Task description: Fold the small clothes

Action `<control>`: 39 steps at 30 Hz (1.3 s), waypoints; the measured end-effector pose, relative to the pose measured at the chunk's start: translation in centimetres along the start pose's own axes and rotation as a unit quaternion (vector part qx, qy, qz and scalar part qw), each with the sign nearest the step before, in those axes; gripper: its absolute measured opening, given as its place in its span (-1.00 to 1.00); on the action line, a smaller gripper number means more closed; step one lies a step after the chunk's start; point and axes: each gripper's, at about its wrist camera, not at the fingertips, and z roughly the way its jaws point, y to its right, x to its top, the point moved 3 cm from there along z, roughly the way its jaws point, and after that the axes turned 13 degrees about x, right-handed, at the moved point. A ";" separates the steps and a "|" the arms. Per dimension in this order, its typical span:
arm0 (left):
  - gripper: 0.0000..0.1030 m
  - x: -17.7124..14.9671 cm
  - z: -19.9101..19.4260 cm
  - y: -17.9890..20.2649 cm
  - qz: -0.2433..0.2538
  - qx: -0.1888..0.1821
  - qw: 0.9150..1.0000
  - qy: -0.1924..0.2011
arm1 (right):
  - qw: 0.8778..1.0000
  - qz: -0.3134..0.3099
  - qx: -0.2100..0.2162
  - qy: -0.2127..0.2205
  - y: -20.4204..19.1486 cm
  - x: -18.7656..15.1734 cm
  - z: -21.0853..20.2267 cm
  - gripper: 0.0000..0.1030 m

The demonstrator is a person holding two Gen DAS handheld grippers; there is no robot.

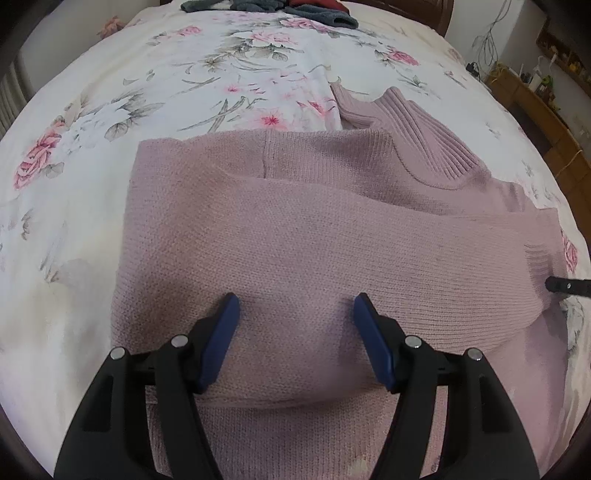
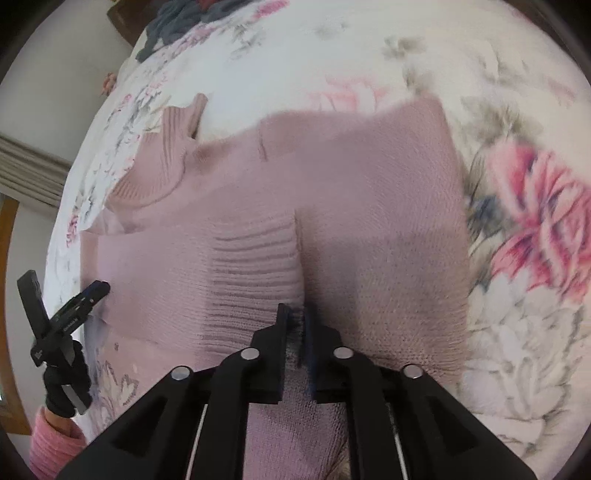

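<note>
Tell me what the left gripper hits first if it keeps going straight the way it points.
Most likely the pink sweater: the open left gripper points low across its folded body, with knit filling the gap between the fingers. Depth is unclear, but nothing else lies in front.

Your sweater lies flat on the bedspread with its collar toward the far right in the left wrist view, one sleeve folded across its body, and a pile of other clothes well beyond it at the bed's far edge.
</note>
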 end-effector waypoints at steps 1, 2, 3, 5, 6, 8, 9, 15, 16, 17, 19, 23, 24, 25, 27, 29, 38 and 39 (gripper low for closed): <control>0.25 0.4 -0.4 0.0 -0.001 -0.001 1.000 0.005 | 1.000 -0.014 -0.009 0.011 -0.5 0.4 -0.6 -0.71; 0.25 1.1 -1.1 -0.1 -0.004 -0.006 1.000 0.015 | 1.000 -0.022 -0.009 0.017 -0.8 0.7 -0.9 -0.65; 0.25 1.7 -1.6 0.0 -0.006 -0.010 1.000 0.021 | 0.999 -0.032 -0.004 0.024 -1.4 1.5 -1.3 -0.60; 0.25 3.4 -2.4 0.4 -0.004 -0.016 0.999 0.034 | 0.999 -0.042 0.007 0.028 -2.4 3.0 -1.3 -0.46; 0.26 4.6 -2.6 0.8 -0.001 -0.018 0.999 0.041 | 0.998 -0.047 0.014 0.029 -3.2 4.2 -0.9 -0.40; 0.32 6.6 -2.4 1.9 0.006 -0.020 0.999 0.042 | 0.998 -0.059 0.026 0.025 -4.5 6.1 0.1 -0.35; 0.32 8.0 -1.9 2.6 0.008 -0.024 0.999 0.038 | 0.997 -0.067 0.026 0.022 -5.2 7.6 1.1 -0.32; 0.32 12.9 1.8 4.8 0.015 -0.039 0.999 0.012 | 0.996 -0.071 0.061 -0.001 -7.8 13.5 6.7 -0.22; 0.32 13.5 2.4 5.1 0.013 -0.040 0.999 0.009 | 0.995 -0.071 0.064 -0.003 -8.1 14.2 7.6 -0.18; 0.34 13.9 3.0 5.4 0.013 -0.043 0.999 0.006 | 0.995 -0.073 0.070 -0.005 -8.5 15.0 8.5 -0.08; 0.34 14.8 4.2 6.1 0.015 -0.041 0.999 0.002 | 0.995 -0.075 0.072 0.000 -8.9 15.9 9.6 -0.05; 0.34 16.1 5.8 7.7 0.021 -0.049 0.999 0.005 | 0.995 -0.054 0.084 0.000 -8.5 17.9 11.6 -0.04; 0.34 16.3 6.1 8.0 0.017 -0.053 0.998 0.005 | 0.995 -0.044 0.084 0.000 -8.2 18.4 12.2 -0.03; 0.30 16.5 6.3 8.1 0.014 -0.055 0.998 0.005 | 0.995 -0.035 0.090 -0.001 -8.0 18.7 12.6 -0.02; 0.23 16.8 6.8 8.6 0.011 -0.056 0.998 0.002 | 0.995 -0.031 0.098 -0.001 -7.8 19.2 13.1 -0.05; 0.07 16.7 7.1 8.9 0.010 -0.044 0.999 0.002 | 0.995 -0.034 0.094 -0.008 -7.7 19.4 13.5 -0.54; -0.93 15.4 2.1 7.1 0.001 -0.093 0.994 0.061 | 0.985 -0.076 0.155 0.018 -10.0 17.1 9.3 -0.80; -0.92 15.0 1.3 7.3 0.007 -0.103 0.992 0.066 | 0.982 -0.085 0.165 0.018 -10.5 16.5 8.5 -0.81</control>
